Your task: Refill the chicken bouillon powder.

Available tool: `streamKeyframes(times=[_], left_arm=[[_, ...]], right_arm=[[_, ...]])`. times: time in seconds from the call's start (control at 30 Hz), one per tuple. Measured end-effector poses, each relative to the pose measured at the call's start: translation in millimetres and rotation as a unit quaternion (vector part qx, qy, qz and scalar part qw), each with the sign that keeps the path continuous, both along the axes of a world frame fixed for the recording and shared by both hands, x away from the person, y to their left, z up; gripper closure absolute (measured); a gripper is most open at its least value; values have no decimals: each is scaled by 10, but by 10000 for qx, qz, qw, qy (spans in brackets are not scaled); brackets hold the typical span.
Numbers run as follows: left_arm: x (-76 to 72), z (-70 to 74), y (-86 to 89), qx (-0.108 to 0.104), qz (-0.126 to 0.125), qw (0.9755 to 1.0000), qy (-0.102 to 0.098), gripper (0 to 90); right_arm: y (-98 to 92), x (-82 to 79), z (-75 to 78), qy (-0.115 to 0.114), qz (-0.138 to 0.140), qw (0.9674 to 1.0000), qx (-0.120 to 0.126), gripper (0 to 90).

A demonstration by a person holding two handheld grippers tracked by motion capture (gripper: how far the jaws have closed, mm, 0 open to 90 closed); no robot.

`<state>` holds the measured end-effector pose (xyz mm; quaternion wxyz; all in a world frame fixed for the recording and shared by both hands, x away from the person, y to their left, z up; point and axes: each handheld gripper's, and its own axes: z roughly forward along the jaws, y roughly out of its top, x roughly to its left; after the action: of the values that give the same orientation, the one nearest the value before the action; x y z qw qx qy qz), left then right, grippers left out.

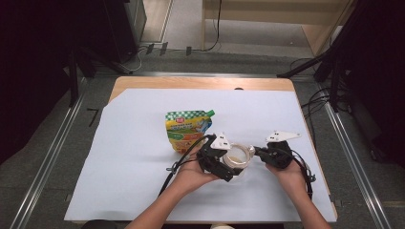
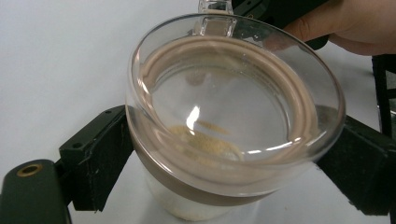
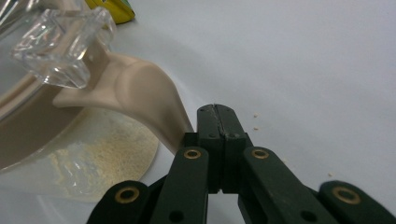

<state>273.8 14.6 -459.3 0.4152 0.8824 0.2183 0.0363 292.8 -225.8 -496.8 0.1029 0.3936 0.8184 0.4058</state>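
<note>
2 grippers work at the jar (image 1: 237,157), lower centre of the high view: left gripper (image 1: 224,164) clamps its lid (image 2: 233,116), right gripper (image 3: 218,114) is clenched empty beside the tab (image 3: 140,98). Lid still on.

text: none readable | pouch (image 1: 187,131): red logo patch, perhaps lettering, too small

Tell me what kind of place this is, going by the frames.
Probably a lab or data-collection workspace, not a kitchen. A wooden table covered with a white sheet stands between metal floor rails, with cables trailing over grey flooring. The props are just a glass jar and a food pouch.
</note>
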Motion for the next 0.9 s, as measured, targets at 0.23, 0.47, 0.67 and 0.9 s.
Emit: streamKeyframes(times=[0.23,0.47,0.67,0.9], left_arm=[[-17,83,-16,3,-33,9998,-194,100],[3,148,-23,5,-97,9998,-182,101],[30,230,-45,99,-165,9997,-117,101],[68,345,-91,-70,-230,9997,-80,121]], right_arm=[[3,1,0,5,5,10000,-4,900],[3,1,0,5,1,10000,-3,900],[6,-2,3,15,-10,10000,13,900],[4,0,1,22,-11,10000,31,900]])
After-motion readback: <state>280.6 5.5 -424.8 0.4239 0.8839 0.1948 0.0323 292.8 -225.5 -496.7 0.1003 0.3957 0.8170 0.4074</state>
